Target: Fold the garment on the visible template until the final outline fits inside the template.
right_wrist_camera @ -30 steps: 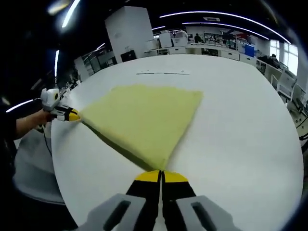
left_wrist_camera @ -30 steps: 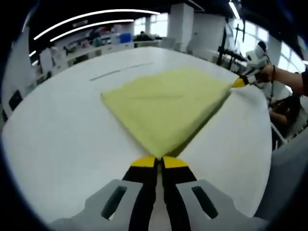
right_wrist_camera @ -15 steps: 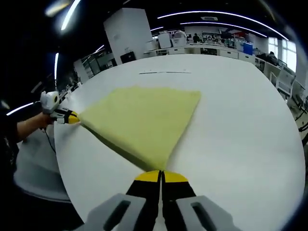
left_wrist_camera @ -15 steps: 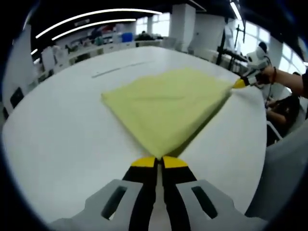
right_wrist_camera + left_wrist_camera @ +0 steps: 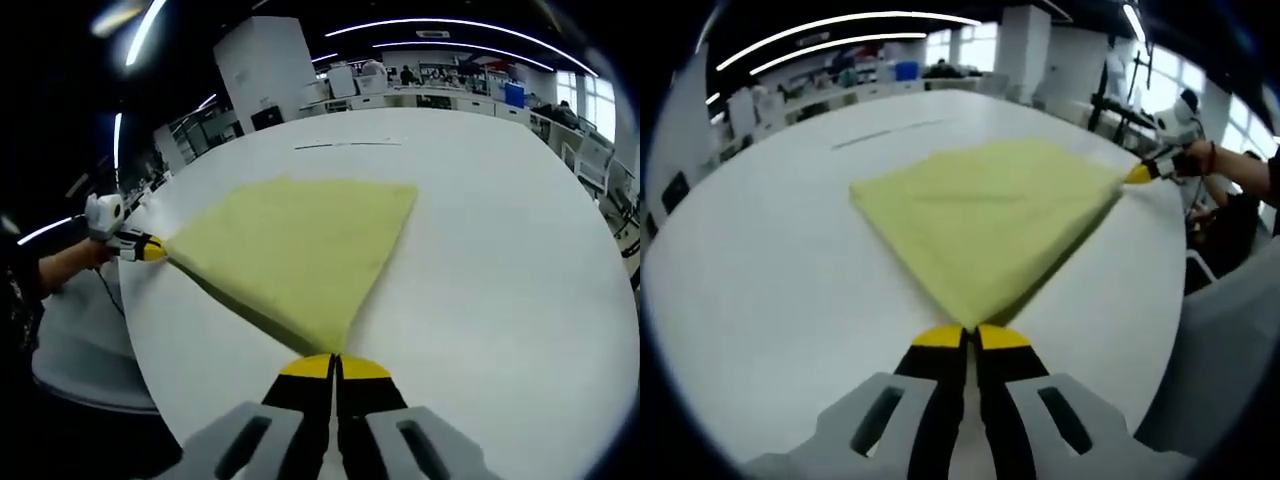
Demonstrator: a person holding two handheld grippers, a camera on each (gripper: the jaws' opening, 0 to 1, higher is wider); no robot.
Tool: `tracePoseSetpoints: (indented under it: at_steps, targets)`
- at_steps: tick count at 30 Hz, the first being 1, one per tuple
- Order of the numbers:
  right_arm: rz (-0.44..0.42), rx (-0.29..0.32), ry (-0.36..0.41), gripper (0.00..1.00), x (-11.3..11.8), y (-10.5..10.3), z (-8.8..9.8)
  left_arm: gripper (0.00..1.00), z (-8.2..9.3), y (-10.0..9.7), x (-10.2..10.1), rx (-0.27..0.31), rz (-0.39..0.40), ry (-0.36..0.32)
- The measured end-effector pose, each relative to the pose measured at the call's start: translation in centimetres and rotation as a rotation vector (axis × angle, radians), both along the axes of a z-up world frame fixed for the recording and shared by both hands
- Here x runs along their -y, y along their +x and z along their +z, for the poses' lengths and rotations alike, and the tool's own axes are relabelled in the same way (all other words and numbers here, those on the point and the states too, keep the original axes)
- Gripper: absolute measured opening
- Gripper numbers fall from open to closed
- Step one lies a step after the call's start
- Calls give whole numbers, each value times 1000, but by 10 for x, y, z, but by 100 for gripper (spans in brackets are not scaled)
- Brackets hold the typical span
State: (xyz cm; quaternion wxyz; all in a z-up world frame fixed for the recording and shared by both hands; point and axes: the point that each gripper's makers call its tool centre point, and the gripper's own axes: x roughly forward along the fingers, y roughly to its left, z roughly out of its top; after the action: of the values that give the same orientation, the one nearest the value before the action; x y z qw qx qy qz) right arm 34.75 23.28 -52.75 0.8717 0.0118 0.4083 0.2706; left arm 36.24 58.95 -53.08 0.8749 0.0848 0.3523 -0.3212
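A pale yellow folded garment (image 5: 985, 215) lies on the white table (image 5: 770, 280), stretched between two corners. My left gripper (image 5: 971, 336) is shut on its near corner in the left gripper view. The right gripper (image 5: 1137, 173) appears there at the far right, clamped on the opposite corner. In the right gripper view the garment (image 5: 295, 245) spreads away from my right gripper (image 5: 334, 366), which is shut on its near corner, and the left gripper (image 5: 150, 250) holds the far left corner. A thin dark template line (image 5: 348, 145) is marked on the table beyond the cloth.
A person's hand and forearm (image 5: 1240, 165) hold the right gripper near the table's edge. A sleeve (image 5: 30, 270) shows at the left of the right gripper view. Desks, shelves and a pillar (image 5: 268, 70) stand far behind. The table's edge (image 5: 1175, 330) drops off close on the right.
Both cameras have shifted slightly; the garment stays stretched between the two shut grippers with no visible change in its shape.
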Motion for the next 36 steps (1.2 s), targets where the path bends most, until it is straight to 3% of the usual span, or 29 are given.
tracePoseSetpoints:
  at_steps: [9,11,14,18,27,36]
  targets:
    - [-51,-30,5,0,2,-2,0,2,-1,-1,-3,-41,78,-60]
    - [-79,-29,-5,7,5,0,1,5,1,-2,-6,-58,110,-76]
    - [-103,-29,1,25,5,2,9,17,8,-2,-9,-72,168,-129]
    - [-109,16,-13,46,-1,7,28,39,29,1,-10,-45,230,-193]
    - [-63,79,6,66,-25,5,67,67,68,-3,-4,19,241,-219]
    - [-42,109,27,78,-40,-11,100,82,103,-17,-2,63,246,-221]
